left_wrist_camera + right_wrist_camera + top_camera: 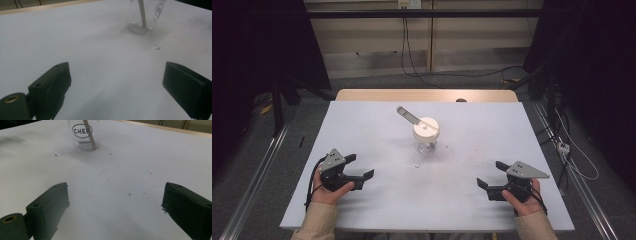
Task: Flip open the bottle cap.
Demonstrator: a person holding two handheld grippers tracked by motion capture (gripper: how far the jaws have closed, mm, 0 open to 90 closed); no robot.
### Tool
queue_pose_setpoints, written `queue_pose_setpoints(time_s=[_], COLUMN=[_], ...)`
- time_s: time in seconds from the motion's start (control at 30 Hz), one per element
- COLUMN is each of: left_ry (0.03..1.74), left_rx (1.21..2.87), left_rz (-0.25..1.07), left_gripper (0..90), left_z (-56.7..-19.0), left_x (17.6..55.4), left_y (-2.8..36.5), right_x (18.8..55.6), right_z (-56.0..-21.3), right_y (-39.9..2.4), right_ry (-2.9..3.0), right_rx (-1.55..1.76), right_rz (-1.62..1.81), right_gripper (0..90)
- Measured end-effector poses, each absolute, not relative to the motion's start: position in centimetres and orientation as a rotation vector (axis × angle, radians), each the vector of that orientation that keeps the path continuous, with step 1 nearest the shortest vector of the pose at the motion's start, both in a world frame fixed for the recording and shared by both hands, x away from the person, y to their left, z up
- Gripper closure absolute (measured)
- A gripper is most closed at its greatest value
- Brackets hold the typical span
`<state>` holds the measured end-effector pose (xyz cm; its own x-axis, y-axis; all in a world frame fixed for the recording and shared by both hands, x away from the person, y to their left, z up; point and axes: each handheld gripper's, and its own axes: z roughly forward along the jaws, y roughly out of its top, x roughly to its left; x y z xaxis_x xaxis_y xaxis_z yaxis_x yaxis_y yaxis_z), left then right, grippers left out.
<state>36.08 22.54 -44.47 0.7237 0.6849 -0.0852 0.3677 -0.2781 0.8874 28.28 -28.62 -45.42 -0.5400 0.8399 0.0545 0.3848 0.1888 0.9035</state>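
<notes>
We found jar (427, 136), lidded, stick through top, upright mid-surface (377, 200), untouched. Left hand-held gripper (360, 172) and right hand-held gripper (489, 176) released, empty, well apart from jar. We judged work not begun; reach and grasp left.

White table cover (377, 200) across the middle, faintly smudged with grey and dotted with tiny dark specks, pale wood showing along the far table edge (427, 95). Clear glass jar (427, 145) at centre, black oval logo with block lettering printed on it, capped by a cream-white lid (426, 128), with a beige stick (90, 135) inside and a grey-silver handle (407, 115) poking out. Black left gripper (362, 167) and black right gripper (489, 174), each topped by a light grey plate, brass-coloured ring near a jaw base, tan sleeves (319, 222) below.
</notes>
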Motion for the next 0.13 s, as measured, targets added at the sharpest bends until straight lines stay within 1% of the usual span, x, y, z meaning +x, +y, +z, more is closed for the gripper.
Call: queue_pose_setpoints(time_s=[0.13], left_ry=[0.819], left_rx=[1.892], left_rz=[0.389], left_gripper=[7.6], left_z=[-44.41], left_x=[36.06], left_y=[22.63], right_x=[28.40], right_z=[-45.56], right_y=[-28.76], right_ry=[2.014], right_rx=[1.152], right_rz=[1.312], right_gripper=[6.5])
